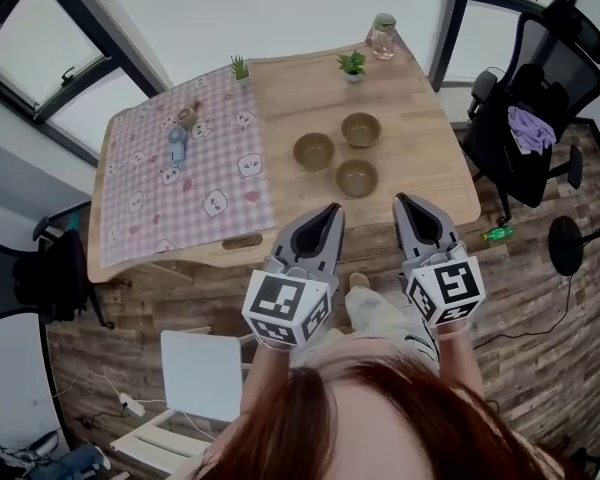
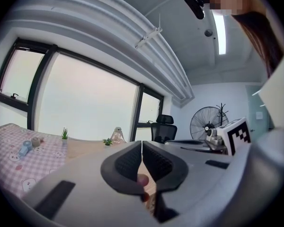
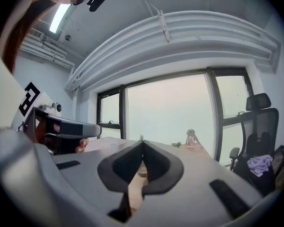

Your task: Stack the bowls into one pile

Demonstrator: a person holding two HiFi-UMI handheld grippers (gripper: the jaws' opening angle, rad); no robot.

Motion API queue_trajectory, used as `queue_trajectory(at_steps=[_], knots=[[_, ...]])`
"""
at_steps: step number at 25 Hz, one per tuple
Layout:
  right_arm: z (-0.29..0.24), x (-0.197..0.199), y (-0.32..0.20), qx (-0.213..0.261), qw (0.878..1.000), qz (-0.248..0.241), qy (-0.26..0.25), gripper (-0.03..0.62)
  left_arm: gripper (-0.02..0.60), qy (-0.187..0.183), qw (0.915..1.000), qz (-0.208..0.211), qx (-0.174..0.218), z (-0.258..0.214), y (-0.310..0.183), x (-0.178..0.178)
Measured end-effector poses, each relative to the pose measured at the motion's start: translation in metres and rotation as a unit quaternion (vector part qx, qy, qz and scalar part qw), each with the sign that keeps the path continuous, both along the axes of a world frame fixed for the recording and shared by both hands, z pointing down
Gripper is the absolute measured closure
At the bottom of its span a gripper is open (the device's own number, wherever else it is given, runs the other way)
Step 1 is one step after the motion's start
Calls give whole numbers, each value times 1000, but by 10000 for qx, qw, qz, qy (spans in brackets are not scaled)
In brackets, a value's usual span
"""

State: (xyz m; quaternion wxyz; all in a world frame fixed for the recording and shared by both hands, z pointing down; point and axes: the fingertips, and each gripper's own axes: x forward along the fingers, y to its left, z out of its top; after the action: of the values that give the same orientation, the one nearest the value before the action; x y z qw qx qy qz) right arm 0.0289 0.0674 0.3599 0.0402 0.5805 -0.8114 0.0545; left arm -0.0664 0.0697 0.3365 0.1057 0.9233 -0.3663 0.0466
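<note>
The wooden table (image 1: 420, 158) is filling the middle of the head view, with a pink checked cloth (image 1: 180, 183) lying over its left half. A black office chair (image 1: 540, 88) is standing just beside the table's right edge. At the near edge the person is holding both claws side by side, clear of the tabletop. The left gripper (image 1: 330, 211) is pointing toward the table, its jaws pressing together at the tips and gripping nothing. The right gripper (image 1: 403, 201) is doing the same, clenched and empty. Three brown bowls are sitting apart on the bare wood right of the cloth, unstacked: the left bowl (image 1: 313, 151), the far bowl (image 1: 361, 129) and the near bowl (image 1: 356, 177), which is lying nearest the claws, untouched. A glass jar (image 1: 382, 36) is standing at the far corner
</note>
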Motion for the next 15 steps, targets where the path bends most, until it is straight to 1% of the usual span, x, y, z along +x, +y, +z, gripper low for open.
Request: queue_trajectory(at_steps=[7,11,15], knots=[[11,6,-38,-105,9998,-179,2,594,571,2,10000,-11,-32,4,-34,15],[17,8,-59,-173,9992,-320,188,594,571,-38,10000,-64,-48,5,-53,24],[29,11,-77,-377,9978,-519,160,594,571,-105,9998,-141,-79,9,-69,31]])
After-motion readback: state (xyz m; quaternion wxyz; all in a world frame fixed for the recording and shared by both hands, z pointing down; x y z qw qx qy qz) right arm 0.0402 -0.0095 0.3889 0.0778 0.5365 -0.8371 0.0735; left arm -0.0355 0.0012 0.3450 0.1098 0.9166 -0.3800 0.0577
